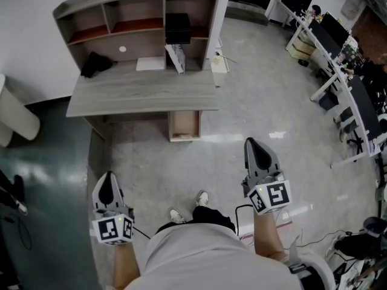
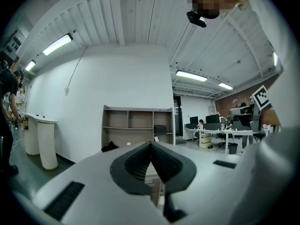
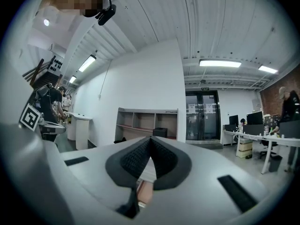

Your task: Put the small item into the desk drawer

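Head view shows the open drawer (image 1: pixel 184 125); gripper views show ceiling lights (image 2: pixel 58 43)

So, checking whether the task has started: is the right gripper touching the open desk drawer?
Apart. The head view shows the right gripper held above the floor, with a clear stretch of floor between it and the open desk drawer. Its jaws are together.

Grey wood-grain desk (image 1: pixel 142 92), pale wood drawer (image 1: pixel 184 125), black box (image 1: pixel 178 28), glossy grey floor (image 1: pixel 272 101). Left gripper (image 1: pixel 109 177) and right gripper (image 1: pixel 254 144) are grey-white with black-and-white marker squares.
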`<state>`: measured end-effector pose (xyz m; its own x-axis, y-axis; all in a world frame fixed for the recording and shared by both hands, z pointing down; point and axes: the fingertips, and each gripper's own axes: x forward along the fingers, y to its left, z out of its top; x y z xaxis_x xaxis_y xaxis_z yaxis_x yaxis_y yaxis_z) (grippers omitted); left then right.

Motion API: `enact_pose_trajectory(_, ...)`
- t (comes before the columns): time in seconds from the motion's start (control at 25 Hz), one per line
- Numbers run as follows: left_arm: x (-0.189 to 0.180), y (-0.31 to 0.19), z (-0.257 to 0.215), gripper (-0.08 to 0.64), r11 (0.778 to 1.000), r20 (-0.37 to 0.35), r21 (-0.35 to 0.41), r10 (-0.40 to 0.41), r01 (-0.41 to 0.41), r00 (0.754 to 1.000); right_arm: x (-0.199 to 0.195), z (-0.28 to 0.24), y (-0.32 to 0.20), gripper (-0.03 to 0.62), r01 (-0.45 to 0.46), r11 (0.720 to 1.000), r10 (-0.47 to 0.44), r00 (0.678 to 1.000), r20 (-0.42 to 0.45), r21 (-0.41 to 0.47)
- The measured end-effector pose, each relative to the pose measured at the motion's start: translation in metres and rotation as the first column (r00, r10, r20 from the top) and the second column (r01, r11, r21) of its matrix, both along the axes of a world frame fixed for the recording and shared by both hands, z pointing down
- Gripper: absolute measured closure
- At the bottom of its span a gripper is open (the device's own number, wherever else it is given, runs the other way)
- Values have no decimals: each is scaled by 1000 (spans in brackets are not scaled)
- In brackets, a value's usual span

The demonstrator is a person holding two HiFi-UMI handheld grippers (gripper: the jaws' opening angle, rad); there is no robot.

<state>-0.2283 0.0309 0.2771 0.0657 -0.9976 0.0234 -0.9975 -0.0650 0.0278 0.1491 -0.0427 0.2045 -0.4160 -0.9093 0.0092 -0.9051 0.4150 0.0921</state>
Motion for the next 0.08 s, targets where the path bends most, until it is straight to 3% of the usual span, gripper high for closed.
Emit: enact_pose_trajectory(0.08, -3, 1, 2, 541, 1000, 1, -3, -4, 4, 1000, -1, 0, 1, 571, 0, 1000, 0, 1000, -9, 4)
